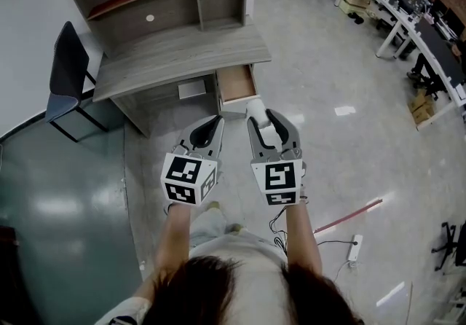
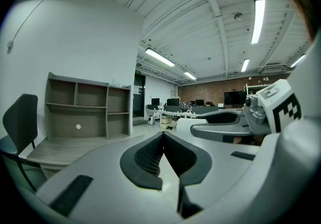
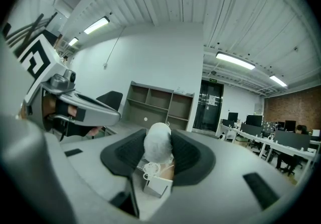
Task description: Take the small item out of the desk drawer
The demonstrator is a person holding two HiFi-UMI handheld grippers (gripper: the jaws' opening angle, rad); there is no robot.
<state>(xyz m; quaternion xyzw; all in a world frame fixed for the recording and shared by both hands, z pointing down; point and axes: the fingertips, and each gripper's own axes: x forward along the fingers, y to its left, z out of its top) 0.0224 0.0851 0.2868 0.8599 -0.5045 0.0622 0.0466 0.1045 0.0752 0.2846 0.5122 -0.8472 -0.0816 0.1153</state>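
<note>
1. No legible text, brand or number in any view.
2. The cube [image 1: 188, 176] on the left gripper [image 1: 215, 121] and the cube [image 1: 277, 179] on the right gripper [image 1: 263, 116] show black-and-white square patterns only, no characters.
3. green sign [image 3: 213, 81] above the door [image 3: 210, 112]: lettering too small to read.
4. sheet [image 3: 213, 100] on that door: print unreadable.

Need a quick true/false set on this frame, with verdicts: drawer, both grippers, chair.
1. The drawer of the desk is open. True.
2. The right gripper is empty. False: it is shut on a white item.
3. The left gripper is shut with nothing between its jaws. True.
4. In the head view the chair stands at the desk's right end. False: it stands at the left end.
</note>
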